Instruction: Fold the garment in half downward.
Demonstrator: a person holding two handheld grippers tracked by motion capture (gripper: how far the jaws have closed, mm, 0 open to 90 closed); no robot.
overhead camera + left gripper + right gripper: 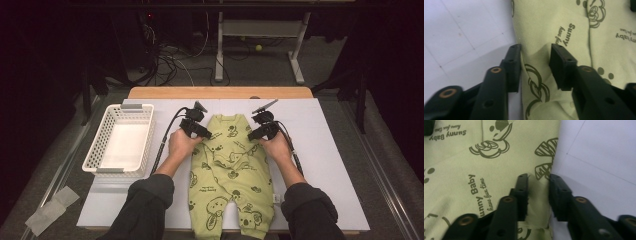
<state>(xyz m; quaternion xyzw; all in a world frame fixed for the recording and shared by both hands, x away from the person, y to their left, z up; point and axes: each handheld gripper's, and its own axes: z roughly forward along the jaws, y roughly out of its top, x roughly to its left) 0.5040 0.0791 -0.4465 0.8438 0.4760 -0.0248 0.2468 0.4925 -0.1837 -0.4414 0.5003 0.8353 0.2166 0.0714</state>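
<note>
A pale green baby romper [229, 170] printed with dark cartoon animals lies flat, legs toward the person, in the middle of a white surface [330, 165]. A white plastic basket [122, 139] stands on the surface well to the left of the romper. The person's left hand-held gripper [204, 134] sits at the romper's upper left edge, and the right hand-held gripper [254, 134] at its upper right edge, both near the shoulders. In the left gripper view, the left gripper's jaws straddle the romper's [544, 32] edge with a raised fold of cloth bunched between them; the pads look pressed against it. In the right gripper view, the right gripper's jaws pinch a narrow ridge of fabric [499, 157] at the romper's side hem in the same way. The likely risk is a shallow bite: each grip seems to hold just a thin edge fold, so on lifting or folding the cloth could slip free on one side, leaving the romper skewed or dragged across the surface.
</note>
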